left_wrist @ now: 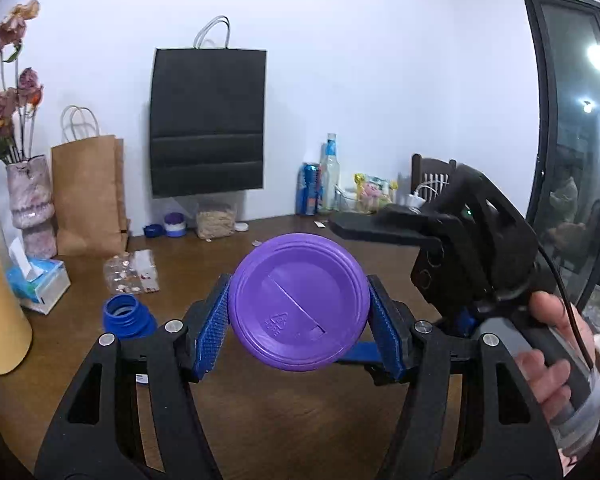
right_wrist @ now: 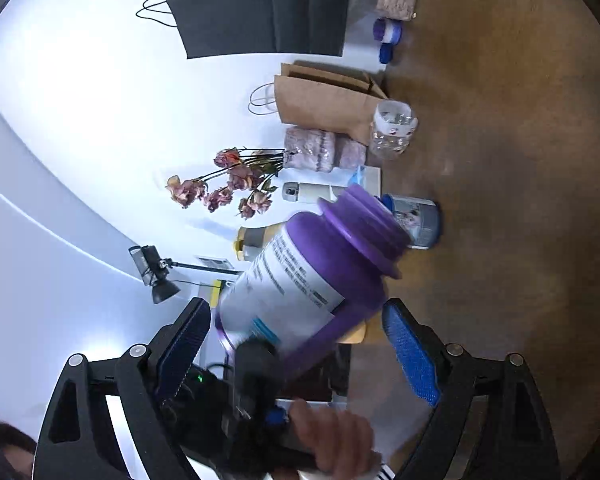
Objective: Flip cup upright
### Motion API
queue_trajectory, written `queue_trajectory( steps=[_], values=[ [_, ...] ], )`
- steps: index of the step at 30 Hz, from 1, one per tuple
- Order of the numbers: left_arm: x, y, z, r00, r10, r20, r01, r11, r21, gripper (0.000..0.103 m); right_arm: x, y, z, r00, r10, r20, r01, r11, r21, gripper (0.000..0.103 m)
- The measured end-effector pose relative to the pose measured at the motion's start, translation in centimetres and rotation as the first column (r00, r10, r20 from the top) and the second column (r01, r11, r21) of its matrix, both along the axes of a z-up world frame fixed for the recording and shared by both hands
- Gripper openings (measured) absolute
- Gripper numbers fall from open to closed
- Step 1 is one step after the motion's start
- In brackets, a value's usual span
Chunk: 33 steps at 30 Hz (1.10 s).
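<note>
The cup is a purple plastic container with a white label and a purple lid. In the left wrist view its round base (left_wrist: 300, 304) faces the camera, clamped between the blue pads of my left gripper (left_wrist: 299, 312), which is shut on it. In the right wrist view the cup (right_wrist: 300, 280) hangs tilted, lid end toward the wooden table (right_wrist: 500, 200). My right gripper (right_wrist: 296, 312) is open, its fingers flanking the cup's body with slight gaps. The left gripper's black body (right_wrist: 256, 364) sits blurred at the cup's base. The right gripper's body (left_wrist: 476, 248) is on the right, held by a hand (left_wrist: 556, 344).
On the table (left_wrist: 260, 420) a blue-capped jar (left_wrist: 128, 316) stands close by on the left, behind it a crushed clear bottle (left_wrist: 132, 272). A tissue box (left_wrist: 40, 284), a yellow bottle (left_wrist: 0, 300), a vase (left_wrist: 32, 204) and a brown bag (left_wrist: 88, 192) line the left side.
</note>
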State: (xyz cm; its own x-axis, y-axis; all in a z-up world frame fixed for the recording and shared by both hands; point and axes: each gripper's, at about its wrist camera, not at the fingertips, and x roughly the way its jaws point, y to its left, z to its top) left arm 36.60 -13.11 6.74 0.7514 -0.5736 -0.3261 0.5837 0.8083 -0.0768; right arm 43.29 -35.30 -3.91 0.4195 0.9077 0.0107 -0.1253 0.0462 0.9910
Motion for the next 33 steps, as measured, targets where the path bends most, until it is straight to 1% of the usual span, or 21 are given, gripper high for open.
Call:
queue_trajectory(
  steps=[1, 3, 4, 6, 8, 9, 10, 11, 12, 13, 15, 16, 17, 18, 20, 21, 22, 24, 26, 29, 33],
  values=[
    [0.2, 0.4, -0.1, 1.000, -0.012, -0.014, 0.011, 1.000, -0.017, 0.060, 0.3, 0.1, -0.1, 1.000, 0.000, -0.003, 0.000, 1.000, -0.005, 0.091],
    [0.6, 1.6, -0.4, 0.998, -0.044, -0.054, 0.039, 0.996, -0.084, 0.060, 0.9, 0.0, -0.9, 1.000, -0.009, -0.021, 0.009, 1.000, 0.002, 0.082],
    [0.7, 2.0, -0.7, 0.995, -0.070, -0.072, 0.062, 0.993, -0.102, 0.060, 1.3, 0.1, -1.5, 0.999, 0.000, -0.041, 0.000, 1.000, 0.012, 0.082],
    [1.1, 2.5, -1.3, 0.994, -0.072, -0.088, 0.063, 0.993, -0.104, 0.060, 1.6, 0.6, -1.9, 0.999, 0.015, -0.046, -0.014, 1.000, 0.006, 0.078],
    [1.5, 2.8, -1.8, 0.989, -0.091, -0.120, 0.078, 0.991, -0.111, 0.061, 1.8, 0.9, -1.5, 1.000, -0.004, -0.019, 0.003, 0.998, -0.070, 0.077],
    [2.2, 2.9, -2.3, 0.978, -0.115, -0.172, 0.099, 0.990, -0.102, 0.061, 1.9, 1.1, -0.8, 1.000, -0.012, 0.017, 0.014, 0.989, -0.147, 0.076],
    [3.0, 3.1, -2.6, 0.969, -0.121, -0.217, 0.103, 0.990, -0.092, 0.062, 2.0, 1.5, 0.1, 0.998, -0.014, 0.062, 0.030, 0.965, -0.261, 0.076],
    [3.3, 3.2, -3.0, 0.963, -0.113, -0.243, 0.096, 0.992, -0.081, 0.063, 2.1, 1.8, 0.8, 0.995, -0.022, 0.098, 0.056, 0.932, -0.357, 0.074],
    [3.8, 3.5, -3.5, 0.959, -0.088, -0.268, 0.076, 0.996, -0.056, 0.065, 2.2, 2.4, 2.1, 0.985, -0.035, 0.168, 0.119, 0.849, -0.515, 0.071],
    [4.3, 3.8, -4.0, 0.957, -0.056, -0.285, 0.051, 0.998, -0.027, 0.067, 2.3, 2.9, 2.7, 0.976, -0.038, 0.214, 0.162, 0.783, -0.600, 0.071],
    [5.6, 4.6, -5.1, 0.950, 0.041, -0.310, -0.033, 0.999, 0.031, 0.068, 2.8, 4.4, 3.9, 0.951, -0.018, 0.308, 0.255, 0.607, -0.753, 0.071],
    [6.0, 5.0, -5.5, 0.945, 0.088, -0.314, -0.074, 0.996, 0.058, 0.068, 3.2, 5.3, 4.1, 0.938, 0.007, 0.345, 0.288, 0.533, -0.795, 0.071],
    [6.5, 5.3, -5.9, 0.940, 0.132, -0.316, -0.112, 0.990, 0.080, 0.068, 3.6, 5.9, 4.3, 0.930, 0.018, 0.368, 0.312, 0.493, -0.812, 0.071],
    [6.9, 5.7, -6.2, 0.933, 0.174, -0.314, -0.150, 0.984, 0.101, 0.071, 4.0, 7.0, 4.4, 0.908, 0.054, 0.414, 0.358, 0.412, -0.838, 0.071],
    [7.5, 6.2, -6.7, 0.921, 0.233, -0.312, -0.203, 0.971, 0.128, 0.074, 5.0, 8.7, 4.1, 0.881, 0.108, 0.461, 0.413, 0.300, -0.860, 0.071],
    [8.1, 6.4, -6.9, 0.909, 0.276, -0.310, -0.241, 0.959, 0.148, 0.075, 5.5, 9.8, 3.7, 0.866, 0.146, 0.479, 0.444, 0.221, -0.869, 0.071],
    [8.5, 6.6, -7.2, 0.898, 0.312, -0.311, -0.273, 0.948, 0.165, 0.075, 5.9, 10.3, 3.5, 0.860, 0.165, 0.483, 0.452, 0.192, -0.871, 0.071],
    [9.8, 7.1, -7.9, 0.866, 0.388, -0.316, -0.339, 0.919, 0.200, 0.082, 6.9, 11.4, 2.6, 0.855, 0.200, 0.478, 0.458, 0.139, -0.878, 0.071],
    [10.6, 7.6, -8.6, 0.843, 0.431, -0.321, -0.383, 0.901, 0.205, 0.082, 7.3, 12.1, 1.9, 0.853, 0.218, 0.474, 0.463, 0.103, -0.880, 0.071],
    [11.4, 7.9, -9.2, 0.826, 0.442, -0.349, -0.395, 0.897, 0.200, 0.082, 7.5, 12.1, 0.7, 0.859, 0.225, 0.459, 0.446, 0.111, -0.888, 0.071],
    [11.4, 7.7, -9.4, 0.830, 0.447, -0.333, -0.394, 0.893, 0.218, 0.082, 7.6, 12.2, -0.3, 0.872, 0.230, 0.432, 0.424, 0.086, -0.902, 0.071]
  ],
)
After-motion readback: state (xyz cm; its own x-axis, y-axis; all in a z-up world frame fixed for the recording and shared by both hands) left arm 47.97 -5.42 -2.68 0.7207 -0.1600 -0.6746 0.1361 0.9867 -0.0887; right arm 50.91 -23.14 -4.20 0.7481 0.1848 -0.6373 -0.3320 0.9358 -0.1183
